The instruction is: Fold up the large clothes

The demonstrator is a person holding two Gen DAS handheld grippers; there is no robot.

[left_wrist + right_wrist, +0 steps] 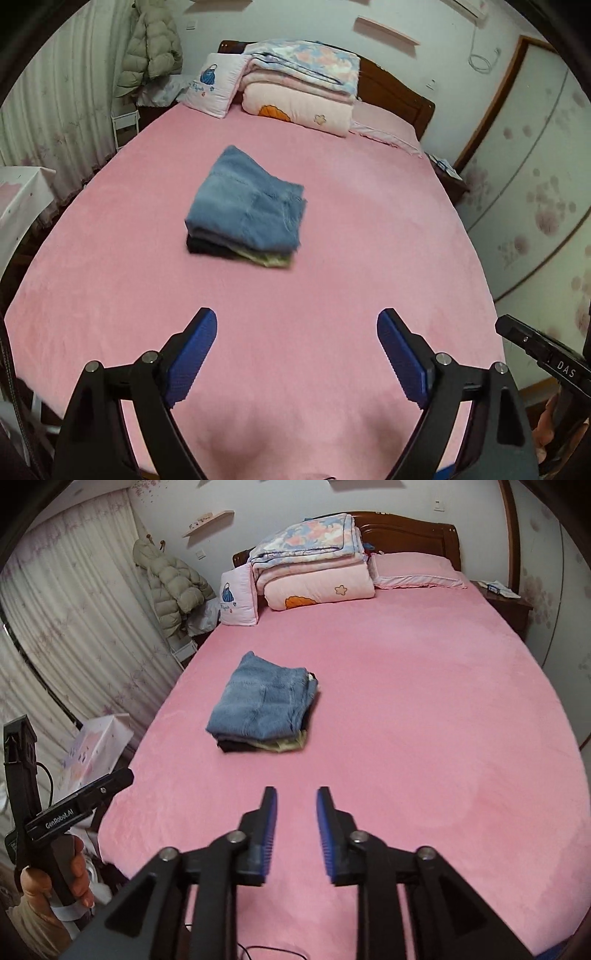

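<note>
We see the folded blue jeans (245, 201) on the pink bed (351, 266). Our left gripper (296, 328) gapes wide, our right gripper (296, 805) gapes a little, both empty.

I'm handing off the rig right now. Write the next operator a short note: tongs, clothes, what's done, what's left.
Left tongs: open wide, empty, above the near end of the bed.
Right tongs: slightly open, empty, also over the near end.
Clothes: folded jeans top a small stack mid-bed, over a dark garment and a yellowish one.
Done: that stack looks folded and released; neither tongs touches it.
Left: no unfolded clothes show on the bed in either view; look outside the views for another piece.
</note>
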